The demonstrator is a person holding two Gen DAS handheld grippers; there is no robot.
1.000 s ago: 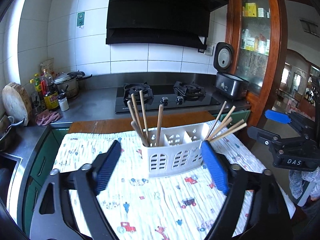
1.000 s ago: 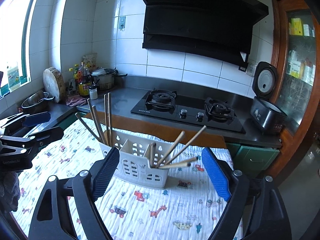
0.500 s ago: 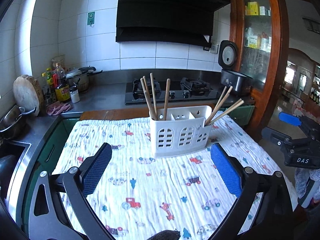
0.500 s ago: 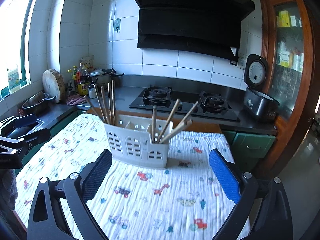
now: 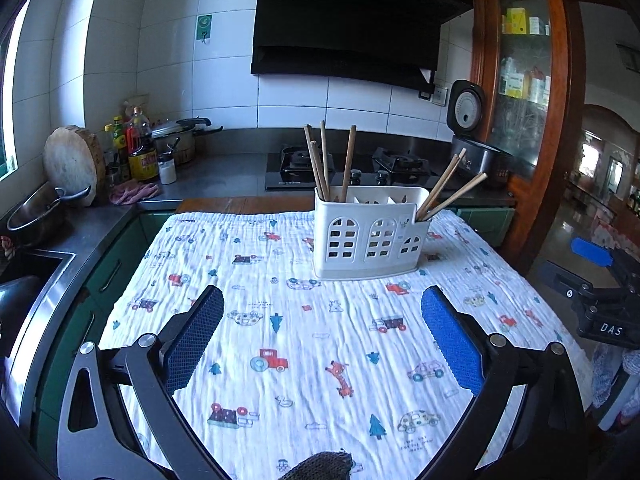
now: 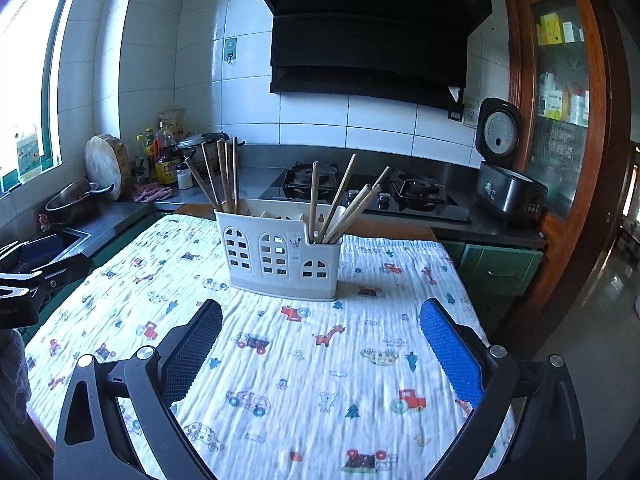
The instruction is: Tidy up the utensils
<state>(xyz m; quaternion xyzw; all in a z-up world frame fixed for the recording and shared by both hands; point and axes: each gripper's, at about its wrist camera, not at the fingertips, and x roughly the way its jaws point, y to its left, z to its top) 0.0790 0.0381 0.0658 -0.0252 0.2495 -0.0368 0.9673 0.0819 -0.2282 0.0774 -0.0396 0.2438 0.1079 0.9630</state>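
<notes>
A white plastic utensil holder [image 5: 370, 236] stands upright on the patterned cloth [image 5: 280, 320]; it also shows in the right wrist view [image 6: 280, 254]. Wooden chopsticks stand in its left compartment [image 5: 324, 164] and lean out of its right one [image 5: 448, 188]; the middle compartment looks empty. My left gripper [image 5: 320, 336] is open and empty, well back from the holder. My right gripper [image 6: 320, 344] is open and empty, also back from it. The right gripper shows at the right edge of the left wrist view [image 5: 600, 292].
Behind the table are a gas hob [image 5: 352, 168], a rice cooker [image 5: 476, 148], and bottles [image 5: 140, 148], a pot and a chopping board [image 5: 72, 164] on the left counter. A sink [image 5: 24, 280] lies at left. A wooden cabinet [image 5: 524, 80] stands at right.
Both grippers have pulled back from the holder, which now sits farther away and outside the fingers. The holder and chopsticks have not moved on the cloth.
</notes>
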